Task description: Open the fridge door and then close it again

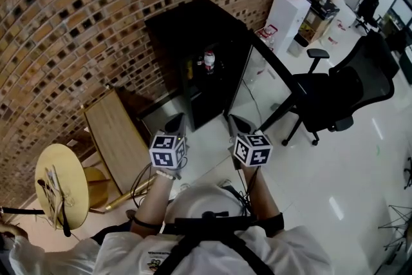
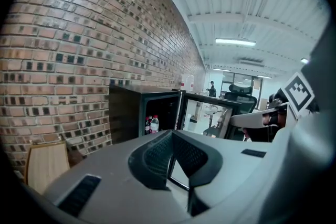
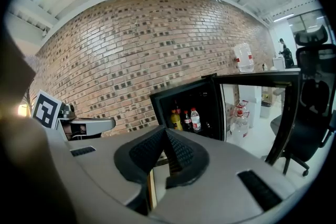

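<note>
The fridge (image 1: 187, 35) stands with its glass door (image 1: 261, 90) swung wide; left tongs (image 1: 175, 119) and right tongs (image 1: 237, 122) hover before it, both closed and empty.

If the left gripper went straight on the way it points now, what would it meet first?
Most likely the open fridge, about where the glass door hinges onto it, just right of the bottles in the left gripper view. Nothing shows in between, though depth is hard to judge.
</note>
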### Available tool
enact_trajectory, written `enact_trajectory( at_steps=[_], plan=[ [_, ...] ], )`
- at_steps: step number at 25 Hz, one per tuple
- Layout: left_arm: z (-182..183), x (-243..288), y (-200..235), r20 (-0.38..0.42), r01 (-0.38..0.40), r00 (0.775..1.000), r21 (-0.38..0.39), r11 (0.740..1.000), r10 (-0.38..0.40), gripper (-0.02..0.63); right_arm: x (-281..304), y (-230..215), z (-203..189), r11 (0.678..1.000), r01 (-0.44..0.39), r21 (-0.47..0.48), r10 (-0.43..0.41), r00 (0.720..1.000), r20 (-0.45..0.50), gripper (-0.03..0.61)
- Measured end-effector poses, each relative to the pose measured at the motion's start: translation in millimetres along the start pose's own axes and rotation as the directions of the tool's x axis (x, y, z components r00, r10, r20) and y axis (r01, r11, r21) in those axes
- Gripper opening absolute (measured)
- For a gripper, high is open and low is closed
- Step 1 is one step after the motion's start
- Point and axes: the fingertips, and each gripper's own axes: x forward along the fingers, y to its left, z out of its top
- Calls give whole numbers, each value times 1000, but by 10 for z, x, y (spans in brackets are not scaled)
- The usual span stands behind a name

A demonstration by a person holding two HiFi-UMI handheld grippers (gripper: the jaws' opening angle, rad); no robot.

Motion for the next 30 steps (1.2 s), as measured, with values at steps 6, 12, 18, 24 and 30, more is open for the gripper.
enact_trajectory(
  at_steps=[6,12,18,24,30],
  plan=[
    [-45,35,-112,1,28,1000,5,1000,-28,2,-36,-62,-9,1000,11,16,-12,1000,7,18],
    [-100,87,-195,-11,40,999,2,999,-40,2,-93,-139,-14,999,25,32,-26,1000,12,18],
    [-124,128,-275,-14,54,998,2,999,-54,2,-149,-218,-8,999,41,36,-42,999,17,18],
    [-99,173,-407,-11,73,997,8,997,-73,2,-233,-294,15,998,54,36,-55,998,25,18],
    [-124,302,-634,-25,114,993,19,993,-113,2,-405,-483,134,996,87,34,-88,995,53,18]
  ],
)
